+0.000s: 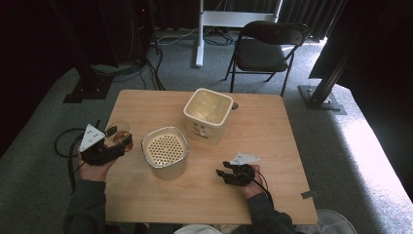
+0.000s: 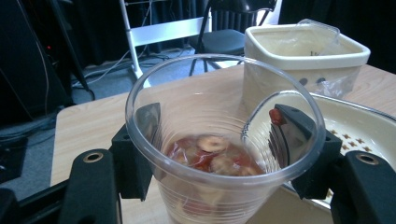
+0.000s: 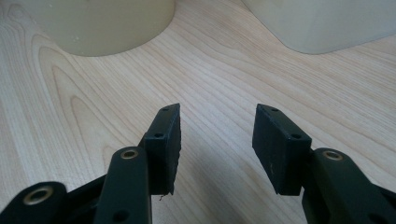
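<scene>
Left gripper (image 2: 219, 154) pinches a clear plastic cup (image 2: 224, 140) holding reddish and pale food pieces, at the desk's (image 1: 272, 146) left edge just beside the round perforated strainer (image 1: 165, 148). Right gripper (image 3: 217, 140) rests low over bare desk, jaws spread, nothing between them. Square cream container (image 1: 208, 113) stands behind the strainer.

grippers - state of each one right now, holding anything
Left gripper: tongs closed on the clear plastic cup with reddish pieces in it.
Right gripper: tongs open, nothing between them, over the wooden table.
</scene>
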{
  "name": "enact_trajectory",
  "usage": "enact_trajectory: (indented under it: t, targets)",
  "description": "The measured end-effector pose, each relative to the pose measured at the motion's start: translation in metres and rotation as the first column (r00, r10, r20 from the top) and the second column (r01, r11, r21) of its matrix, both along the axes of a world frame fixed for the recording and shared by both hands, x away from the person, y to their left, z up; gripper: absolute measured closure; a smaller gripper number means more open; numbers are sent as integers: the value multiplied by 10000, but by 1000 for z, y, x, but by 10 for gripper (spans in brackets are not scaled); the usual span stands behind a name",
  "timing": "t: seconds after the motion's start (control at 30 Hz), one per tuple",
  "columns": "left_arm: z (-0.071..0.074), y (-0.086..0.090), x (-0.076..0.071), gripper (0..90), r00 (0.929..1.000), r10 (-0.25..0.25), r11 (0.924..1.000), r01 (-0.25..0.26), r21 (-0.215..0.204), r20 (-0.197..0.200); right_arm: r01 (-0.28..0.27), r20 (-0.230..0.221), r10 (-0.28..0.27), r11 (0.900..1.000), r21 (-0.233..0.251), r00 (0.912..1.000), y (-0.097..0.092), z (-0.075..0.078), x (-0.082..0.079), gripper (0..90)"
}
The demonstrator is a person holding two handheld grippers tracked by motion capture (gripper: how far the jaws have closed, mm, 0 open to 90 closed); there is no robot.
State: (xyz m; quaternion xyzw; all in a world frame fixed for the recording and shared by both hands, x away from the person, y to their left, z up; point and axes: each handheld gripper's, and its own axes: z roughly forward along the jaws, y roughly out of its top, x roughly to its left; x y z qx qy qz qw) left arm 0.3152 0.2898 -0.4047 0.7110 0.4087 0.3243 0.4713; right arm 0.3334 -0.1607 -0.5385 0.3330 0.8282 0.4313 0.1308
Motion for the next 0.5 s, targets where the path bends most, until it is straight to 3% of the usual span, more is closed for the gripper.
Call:
enact_trajectory:
  t: [0.2,0.23,0.3,0.4,0.5]
  targets:
    - [8,-15,3,359,9994,101,9952,-134,968,346,67,-34,-68,10000,-4,10000,-1,-1,-1,513]
    - [8,-15,3,359,9994,101,9952,-134,968,346,57,-32,-57,10000,-23,10000,-1,-1,-1,513]
    - [10,-26,5,362,9988,207,9835,-282,1789,435,38,-15,-38,10000,-45,10000,-1,-1,-1,513]
    - [11,-34,8,362,9986,167,9719,-281,2338,508,38,-9,-38,10000,-45,10000,0,-1,-2,513]
    - [12,-43,10,362,9980,165,9522,-342,3035,608,30,-27,-30,10000,-47,10000,0,-1,-2,513]
